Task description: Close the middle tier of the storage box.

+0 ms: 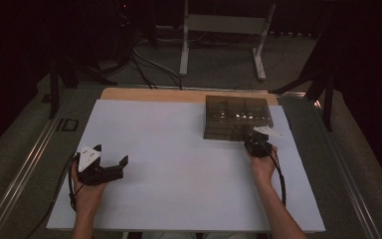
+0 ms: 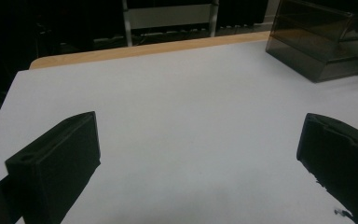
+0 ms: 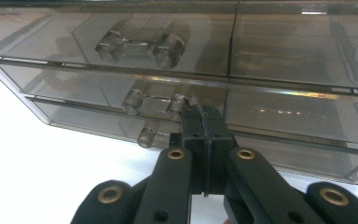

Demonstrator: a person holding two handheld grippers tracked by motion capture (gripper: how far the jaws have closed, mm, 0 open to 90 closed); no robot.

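Smoked plastic drawer unit [image 1: 236,117]: far right of our table [image 1: 169,164], drawers apparently shut.
Right gripper [image 3: 204,122]: clenched at the lowest drawer handle [image 3: 149,136]; pull not begun, we judge.
Left gripper [image 1: 113,168]: released, well apart.

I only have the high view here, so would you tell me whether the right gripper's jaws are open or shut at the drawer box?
Observer: The right gripper is shut, its two jaws pressed together with the tips right at the lowest handle of the smoked drawer box.
Operator: Thank you. How many drawer handles are on that side?
Observer: The right gripper view shows three clear handles stacked one above another, with the middle handle just left of the jaw tips.
Operator: And the left gripper?
Observer: The left gripper is wide open, with nothing but the bare white sheet between its jaws.
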